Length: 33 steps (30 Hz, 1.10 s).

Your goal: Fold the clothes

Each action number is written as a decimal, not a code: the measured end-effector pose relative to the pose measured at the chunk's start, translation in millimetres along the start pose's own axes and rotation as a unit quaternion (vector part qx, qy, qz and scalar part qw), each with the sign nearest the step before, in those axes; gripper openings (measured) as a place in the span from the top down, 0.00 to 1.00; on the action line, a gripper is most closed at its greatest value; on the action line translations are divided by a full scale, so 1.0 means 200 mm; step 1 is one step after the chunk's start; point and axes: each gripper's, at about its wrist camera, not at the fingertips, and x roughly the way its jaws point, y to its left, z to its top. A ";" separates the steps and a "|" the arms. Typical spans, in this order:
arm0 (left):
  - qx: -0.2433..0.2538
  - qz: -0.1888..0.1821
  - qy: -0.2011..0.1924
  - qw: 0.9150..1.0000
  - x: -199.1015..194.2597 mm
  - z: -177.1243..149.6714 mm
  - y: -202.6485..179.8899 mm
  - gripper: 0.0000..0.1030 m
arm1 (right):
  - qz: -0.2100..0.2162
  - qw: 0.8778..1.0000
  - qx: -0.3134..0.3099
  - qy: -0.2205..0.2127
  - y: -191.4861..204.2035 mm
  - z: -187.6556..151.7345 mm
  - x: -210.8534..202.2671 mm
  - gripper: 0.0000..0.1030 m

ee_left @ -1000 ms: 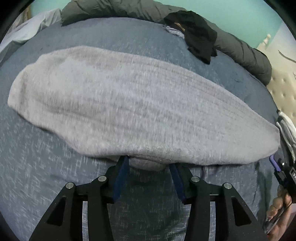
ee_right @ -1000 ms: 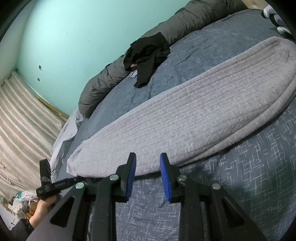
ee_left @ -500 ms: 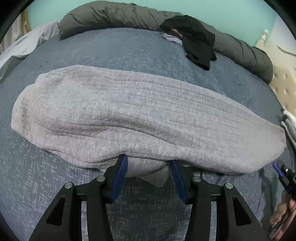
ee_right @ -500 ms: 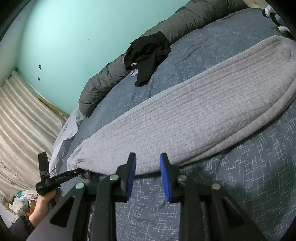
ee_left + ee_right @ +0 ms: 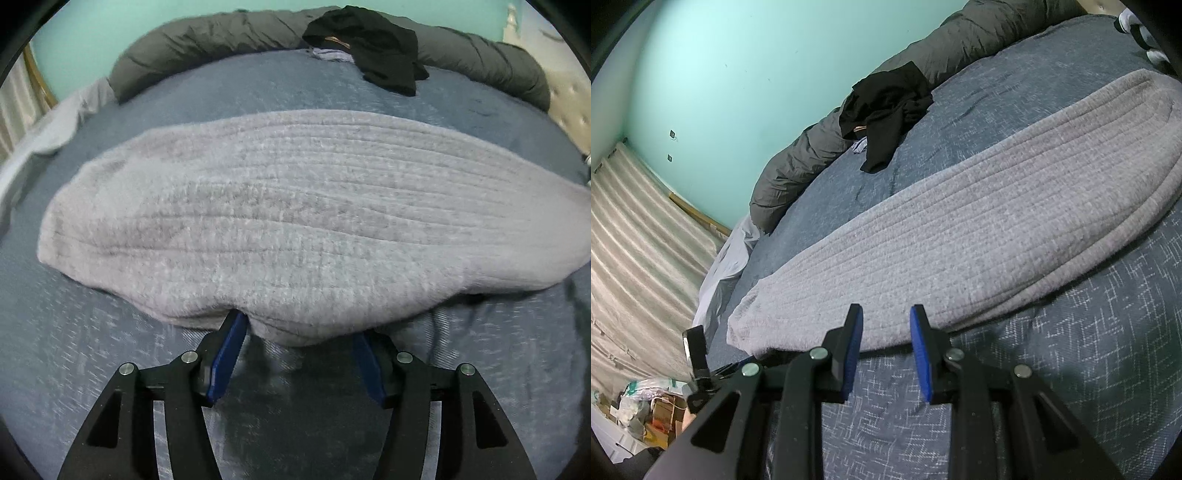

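Black hand-held gripper [image 5: 299, 332], blue finger pads [image 5: 226, 356], silver screws [image 5: 189, 356]

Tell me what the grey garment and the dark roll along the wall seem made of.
Grey garment: apparently soft, matte ribbed knit or fleece; parallel ridges and fuzzy nap show. Dark roll: probably a smooth synthetic-shelled padded duvet; it has a faint sheen and puffy creases.
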 end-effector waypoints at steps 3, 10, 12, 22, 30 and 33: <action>0.015 0.032 -0.008 0.999 0.03 0.00 -0.02 0.40 | 0.000 1.000 0.000 0.000 0.00 0.00 0.00 0.75; 0.023 0.028 -0.008 0.999 0.04 0.01 0.01 0.67 | 0.000 1.000 -0.002 0.001 0.00 0.00 0.00 0.75; 0.032 0.021 -0.009 0.999 0.00 0.01 0.02 0.76 | 0.000 1.000 -0.003 0.002 0.00 0.00 0.00 0.75; 0.065 -0.039 -0.002 0.997 -0.24 -0.11 0.09 0.88 | 0.005 1.000 -0.016 0.013 0.03 -0.02 0.03 0.75; 0.089 -0.065 0.017 0.994 -0.18 -0.19 0.09 0.87 | 0.005 0.999 -0.041 0.026 0.09 -0.05 0.07 0.75; 0.070 -0.080 0.013 0.994 -0.19 -0.16 0.14 0.79 | 0.009 0.998 -0.053 0.036 0.12 -0.08 0.09 0.75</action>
